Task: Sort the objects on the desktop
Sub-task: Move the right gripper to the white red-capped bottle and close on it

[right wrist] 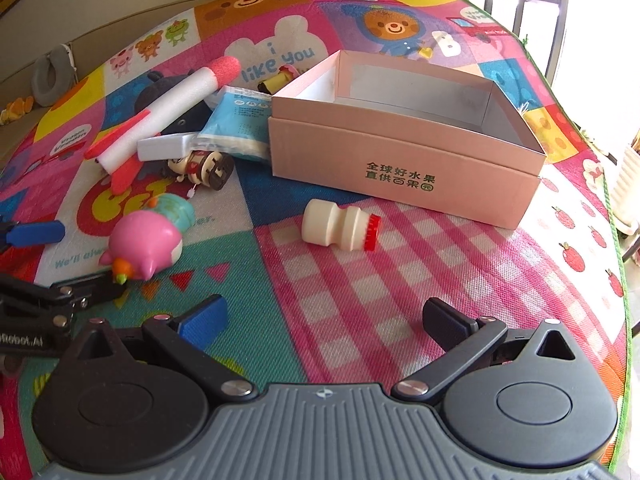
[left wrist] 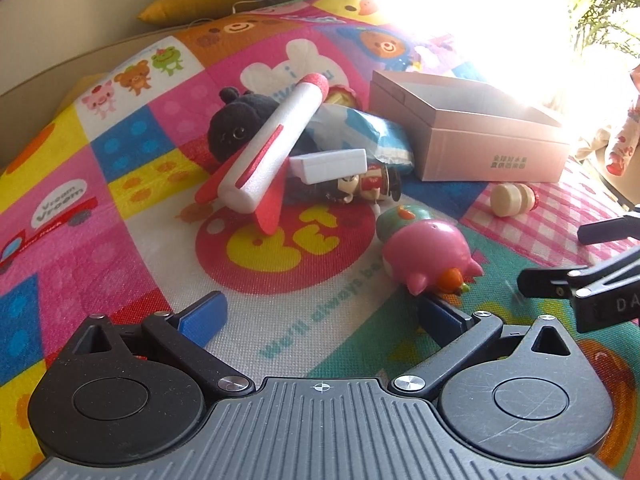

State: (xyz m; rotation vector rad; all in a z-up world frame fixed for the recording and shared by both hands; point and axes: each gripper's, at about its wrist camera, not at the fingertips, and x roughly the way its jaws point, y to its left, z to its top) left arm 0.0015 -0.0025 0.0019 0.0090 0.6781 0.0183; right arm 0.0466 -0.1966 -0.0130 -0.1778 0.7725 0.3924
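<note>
An open pink cardboard box (right wrist: 404, 160) (left wrist: 472, 148) stands on a colourful play mat. A small cream bottle with a red cap (right wrist: 340, 226) (left wrist: 512, 199) lies on its side in front of the box. A pink pig toy (left wrist: 430, 254) (right wrist: 142, 246) lies just ahead of my left gripper (left wrist: 324, 316), which is open and holds nothing. My right gripper (right wrist: 324, 316) is open too, hovering short of the bottle. Left of the box is a heap: a white and red foam rocket (left wrist: 264, 152) (right wrist: 168, 112), a black plush (left wrist: 240, 124), a blue packet (right wrist: 240, 124) and a small figure toy (right wrist: 202, 168).
A white rectangular block (left wrist: 330, 165) rests on the heap. A yellow cushion (left wrist: 196, 4) lies beyond the mat's far edge. The mat's green edge (right wrist: 616, 240) runs down the right, with a window behind. A person's patterned sleeve (left wrist: 624, 140) shows at the far right.
</note>
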